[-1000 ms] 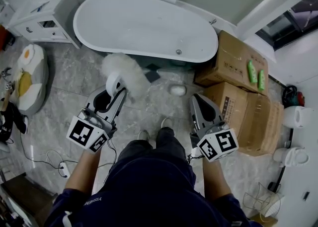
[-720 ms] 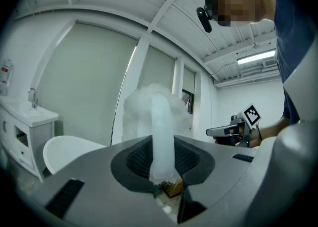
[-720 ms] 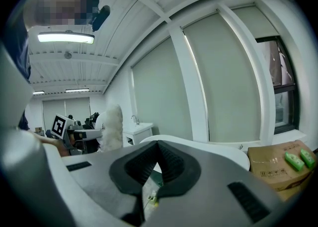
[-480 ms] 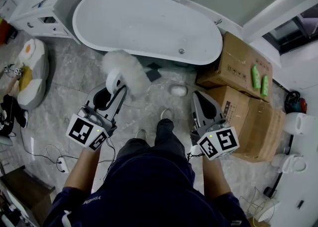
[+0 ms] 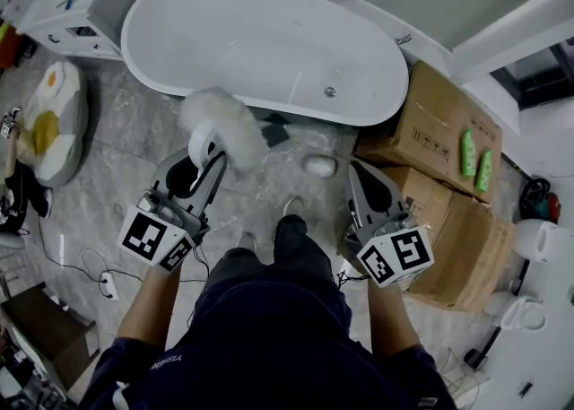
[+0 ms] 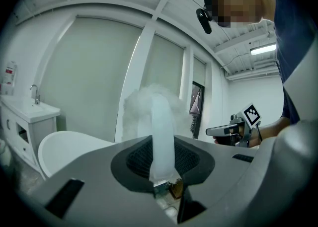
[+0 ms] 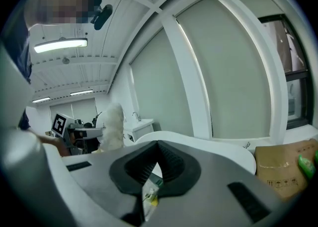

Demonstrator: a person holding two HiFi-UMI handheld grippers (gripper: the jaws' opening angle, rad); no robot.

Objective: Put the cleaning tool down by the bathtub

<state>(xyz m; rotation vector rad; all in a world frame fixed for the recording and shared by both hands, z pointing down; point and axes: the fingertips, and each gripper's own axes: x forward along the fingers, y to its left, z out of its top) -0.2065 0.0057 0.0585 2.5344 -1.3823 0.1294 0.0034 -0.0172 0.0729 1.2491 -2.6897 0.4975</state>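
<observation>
A fluffy white duster (image 5: 221, 123) is held by its pale handle (image 6: 162, 136), and my left gripper (image 5: 208, 162) is shut on that handle. Its fluffy head points at the near side of the white bathtub (image 5: 260, 36), above the grey floor. My right gripper (image 5: 358, 172) hangs at the right, level with the left one, jaws shut and holding nothing. In the right gripper view the pads (image 7: 169, 164) meet, with the tub's rim (image 7: 208, 144) beyond and the duster (image 7: 114, 126) at the left. The person's legs and feet (image 5: 291, 207) show between the grippers.
Cardboard boxes (image 5: 435, 126) with two green bottles (image 5: 475, 155) stand to the right of the tub. A white vanity (image 5: 76, 0) is at the far left, an egg-shaped cushion (image 5: 49, 121) below it. A small white object (image 5: 318, 164) and a cabled power strip (image 5: 106, 285) lie on the floor.
Both grippers and the person have moved towards the bathtub, and the duster's head now reaches almost to its near side. Neither gripper has changed its state.
</observation>
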